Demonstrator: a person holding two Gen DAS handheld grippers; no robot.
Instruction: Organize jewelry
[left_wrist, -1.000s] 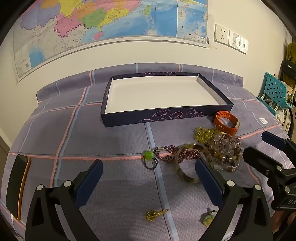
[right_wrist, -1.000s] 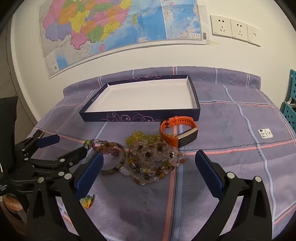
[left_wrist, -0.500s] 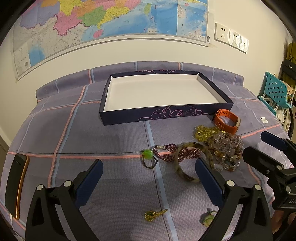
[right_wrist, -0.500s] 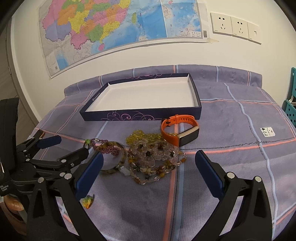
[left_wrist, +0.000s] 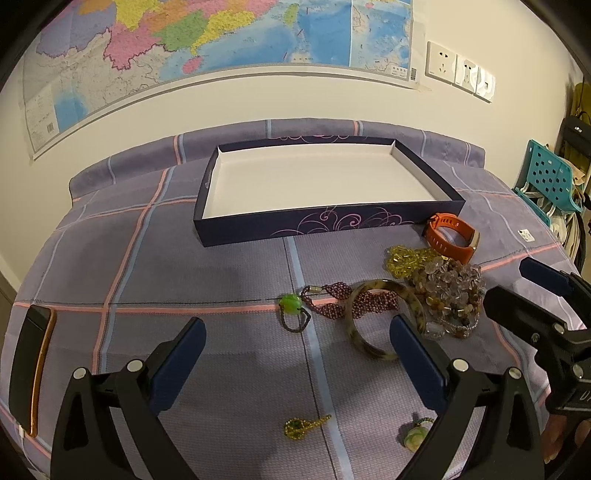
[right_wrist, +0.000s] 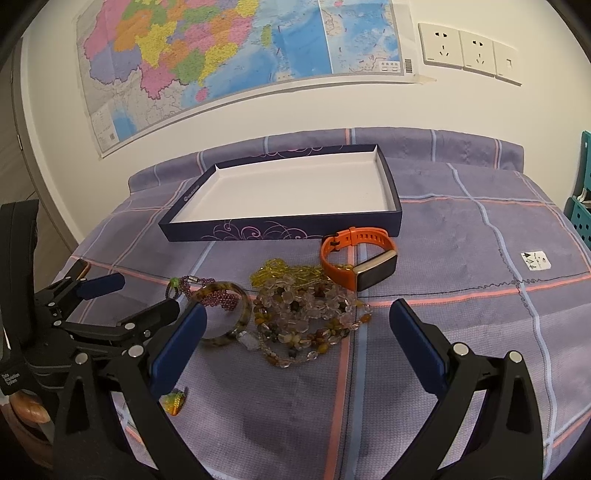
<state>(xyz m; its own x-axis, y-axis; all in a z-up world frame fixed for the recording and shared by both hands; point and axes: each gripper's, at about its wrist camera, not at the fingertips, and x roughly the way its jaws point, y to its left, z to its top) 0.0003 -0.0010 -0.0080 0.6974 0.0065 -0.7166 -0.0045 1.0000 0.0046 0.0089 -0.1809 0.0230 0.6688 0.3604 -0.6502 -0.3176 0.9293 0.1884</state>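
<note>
A dark blue tray (left_wrist: 258, 229) (right_wrist: 280, 230) with a white floor stands empty at the back of the purple checked cloth. In front of it lie an orange watch (left_wrist: 450, 236) (right_wrist: 354, 258), yellow beads (left_wrist: 406, 258), a clear stone necklace (left_wrist: 450, 291) (right_wrist: 306, 314), a tortoiseshell bangle (left_wrist: 373, 325) (right_wrist: 225, 317), a maroon bead chain (left_wrist: 332, 299) and a green bead on a cord (left_wrist: 290, 304). Two small pendants (left_wrist: 303, 430) lie near the front. My left gripper (left_wrist: 293, 350) is open above the cloth. My right gripper (right_wrist: 293, 332) is open near the necklace.
A dark phone (left_wrist: 29, 369) lies at the cloth's left edge. A teal plastic crate (left_wrist: 550, 181) stands to the right beyond the table. A white label (right_wrist: 535, 260) lies on the cloth at the right. A wall map and sockets hang behind.
Both views have shifted slightly; the tray and jewelry sit a little lower and closer to the left gripper. Both grippers stay open and empty.
</note>
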